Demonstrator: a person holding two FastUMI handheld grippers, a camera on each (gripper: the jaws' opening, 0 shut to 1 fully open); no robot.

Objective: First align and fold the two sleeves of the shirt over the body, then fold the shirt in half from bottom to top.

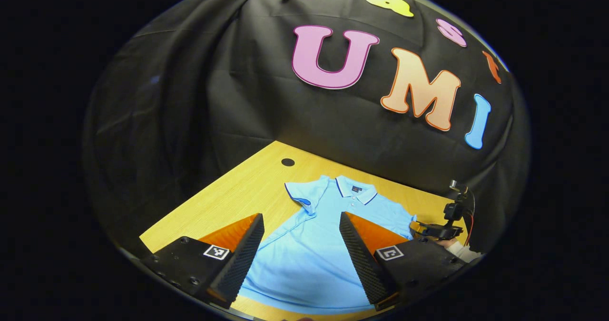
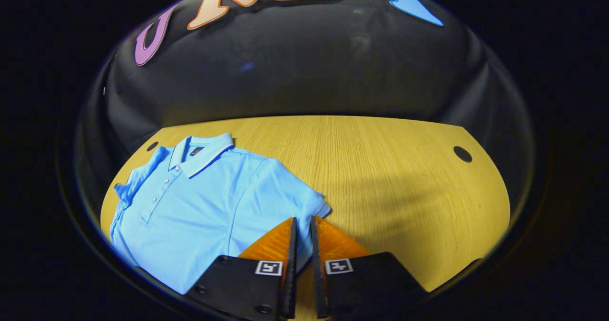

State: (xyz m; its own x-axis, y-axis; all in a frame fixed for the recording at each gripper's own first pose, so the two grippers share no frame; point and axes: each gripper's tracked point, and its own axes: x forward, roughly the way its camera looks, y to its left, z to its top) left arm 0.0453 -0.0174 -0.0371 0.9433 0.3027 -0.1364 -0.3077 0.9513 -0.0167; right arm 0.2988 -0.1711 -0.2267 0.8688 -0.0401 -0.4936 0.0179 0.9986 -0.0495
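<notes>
Light blue short-sleeved polo shirt (image 2: pixel 200 202) lies flat at the wooden table's (image 2: pixel 380 169) left; right gripper (image 2: pixel 302 226) nearly closed, seemingly pinching the near sleeve (image 2: pixel 304 202); left gripper (image 1: pixel 302 226) gapes wide above the body, holding nothing

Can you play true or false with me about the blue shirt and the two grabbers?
1. The shirt lies on a wooden table. True.
2. The left gripper is shut tight. False: its fingers stand wide apart above the shirt.
3. The right gripper has its fingers nearly together at a sleeve. True.
4. The shirt is already folded in half. False: it lies spread out, collar showing.
</notes>
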